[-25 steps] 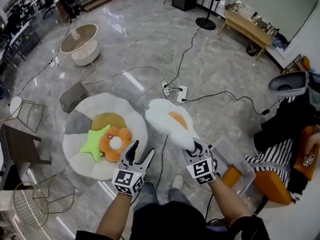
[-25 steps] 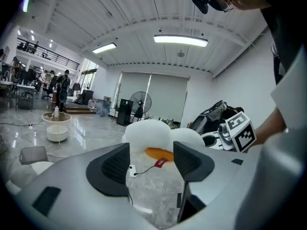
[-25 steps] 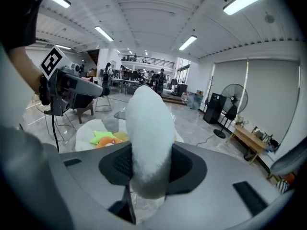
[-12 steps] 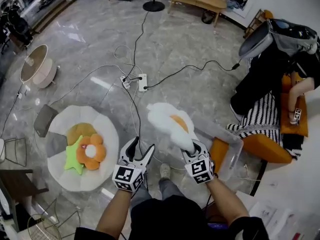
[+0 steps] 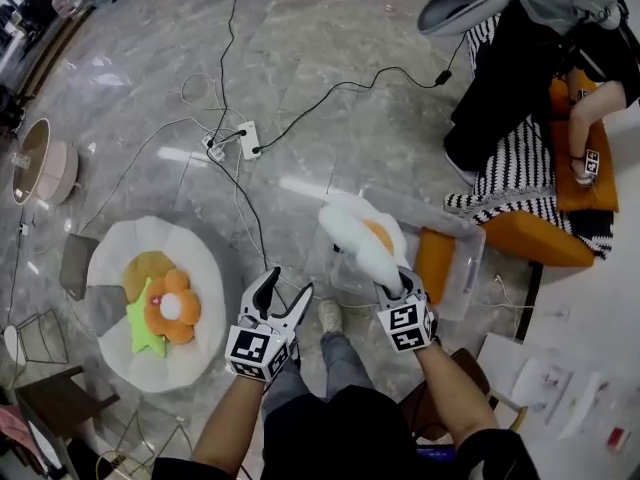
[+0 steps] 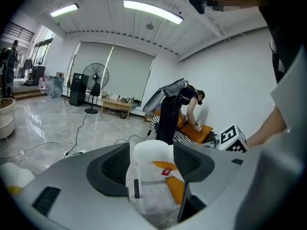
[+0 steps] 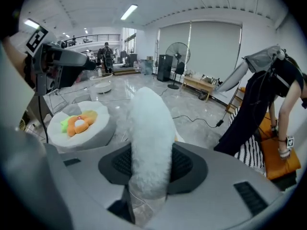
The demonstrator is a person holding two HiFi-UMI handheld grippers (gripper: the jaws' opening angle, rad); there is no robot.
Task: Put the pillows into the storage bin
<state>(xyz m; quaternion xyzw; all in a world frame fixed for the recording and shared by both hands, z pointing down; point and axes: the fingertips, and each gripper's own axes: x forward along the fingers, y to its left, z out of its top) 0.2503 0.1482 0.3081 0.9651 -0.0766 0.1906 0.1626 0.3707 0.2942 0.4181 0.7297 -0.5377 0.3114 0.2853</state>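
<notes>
A white fried-egg pillow [image 5: 358, 240] sticks up from my right gripper [image 5: 398, 286], which is shut on its edge. The pillow hangs over the near-left end of the clear storage bin [image 5: 466, 268], where an orange pillow [image 5: 434, 263] lies inside. In the right gripper view the white plush [image 7: 151, 133] fills the gap between the jaws. My left gripper [image 5: 289, 282] stands open and empty, left of the bin; its own view looks at the bin [image 6: 152, 193] and egg pillow [image 6: 153, 153]. An orange flower pillow [image 5: 170, 306], a green star [image 5: 138, 323] and a mustard pillow [image 5: 146, 265] lie on a round white cushion [image 5: 195, 258].
A person in dark clothes [image 5: 520, 58] bends over an orange seat [image 5: 540, 238] with striped fabric [image 5: 510, 173] behind the bin. A power strip with cables [image 5: 232, 140] lies on the marble floor. Papers [image 5: 545, 383] lie at the right, a round tub [image 5: 40, 168] at the left.
Both grippers have swung right and down. The egg pillow, still in the right gripper, now hangs over the bin. The round cushion has slid to the left of the view.
</notes>
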